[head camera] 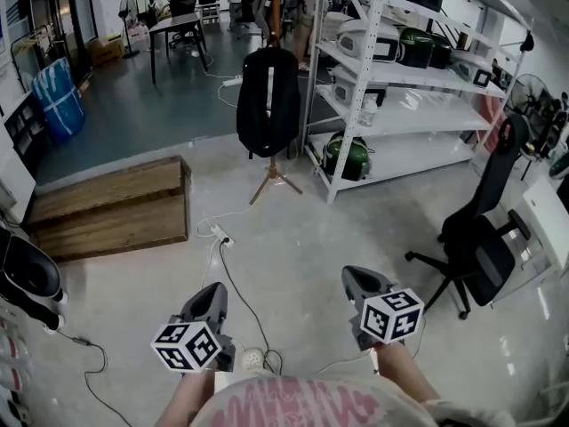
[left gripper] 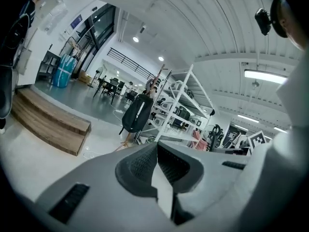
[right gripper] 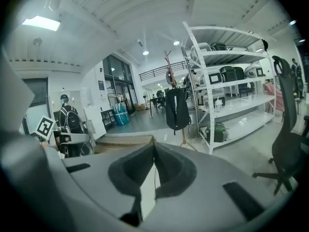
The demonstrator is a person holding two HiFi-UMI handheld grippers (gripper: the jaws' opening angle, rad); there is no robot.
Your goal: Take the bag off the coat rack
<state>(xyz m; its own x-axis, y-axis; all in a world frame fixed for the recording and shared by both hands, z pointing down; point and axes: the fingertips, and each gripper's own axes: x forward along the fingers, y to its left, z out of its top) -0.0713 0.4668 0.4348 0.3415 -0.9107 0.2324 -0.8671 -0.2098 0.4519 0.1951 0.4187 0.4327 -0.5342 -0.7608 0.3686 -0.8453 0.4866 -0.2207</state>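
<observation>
A black backpack (head camera: 268, 100) with a white stripe hangs on a wooden coat rack (head camera: 276, 7) that stands on tripod legs, far ahead of me across the floor. The same backpack (left gripper: 137, 113) shows small in the left gripper view, and the backpack (right gripper: 176, 108) hangs on the coat rack (right gripper: 170, 74) in the right gripper view. My left gripper (head camera: 212, 299) and right gripper (head camera: 357, 280) are held low near my body, both shut and empty, several steps short of the bag. In their own views the left gripper (left gripper: 157, 151) and right gripper (right gripper: 154, 150) have their jaws pressed together.
A white shelving unit (head camera: 404, 69) with appliances stands right of the rack. A black office chair (head camera: 484, 229) is at the right. A wooden platform (head camera: 111, 205) lies at the left. Cables and a power strip (head camera: 220, 234) trail over the floor between me and the rack.
</observation>
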